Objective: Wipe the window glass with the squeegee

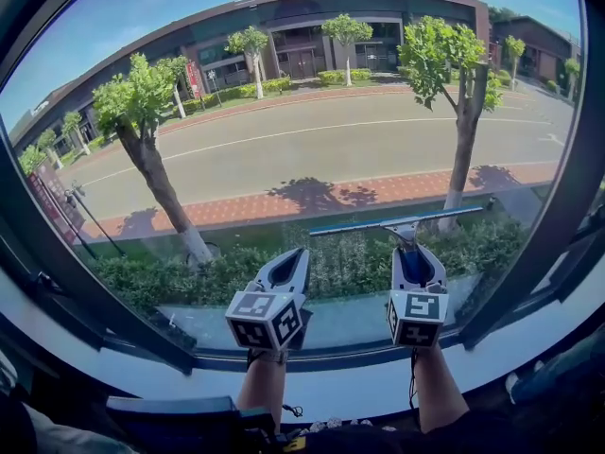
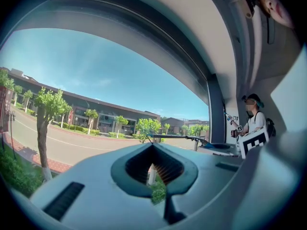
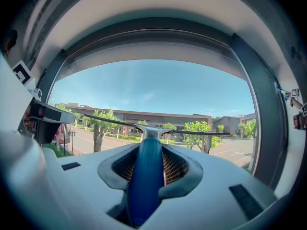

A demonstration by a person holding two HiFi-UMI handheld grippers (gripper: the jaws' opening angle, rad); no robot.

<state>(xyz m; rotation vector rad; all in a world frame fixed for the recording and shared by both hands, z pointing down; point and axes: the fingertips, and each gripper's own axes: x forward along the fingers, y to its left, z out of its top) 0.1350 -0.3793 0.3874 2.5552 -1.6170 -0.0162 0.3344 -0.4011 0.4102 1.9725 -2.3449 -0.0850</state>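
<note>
Window glass (image 1: 312, 149) ahead; right tool (image 1: 407, 247) clamped on squeegee (image 1: 378, 225) handle, left tool (image 1: 299, 253) closed, empty.

Most of the squeegee (image 1: 404, 225) handle is hidden inside the right gripper (image 1: 413, 251).

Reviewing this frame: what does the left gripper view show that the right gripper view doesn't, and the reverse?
Only the left gripper view shows the left tool, its jaws together on nothing. It also shows the right tool's marker cube from the side and a person in a cap by the window frame.

Only the right gripper view shows the right tool shut on the squeegee by its blue handle.

Both show the blade, plus the trees, road and building outside.
</note>
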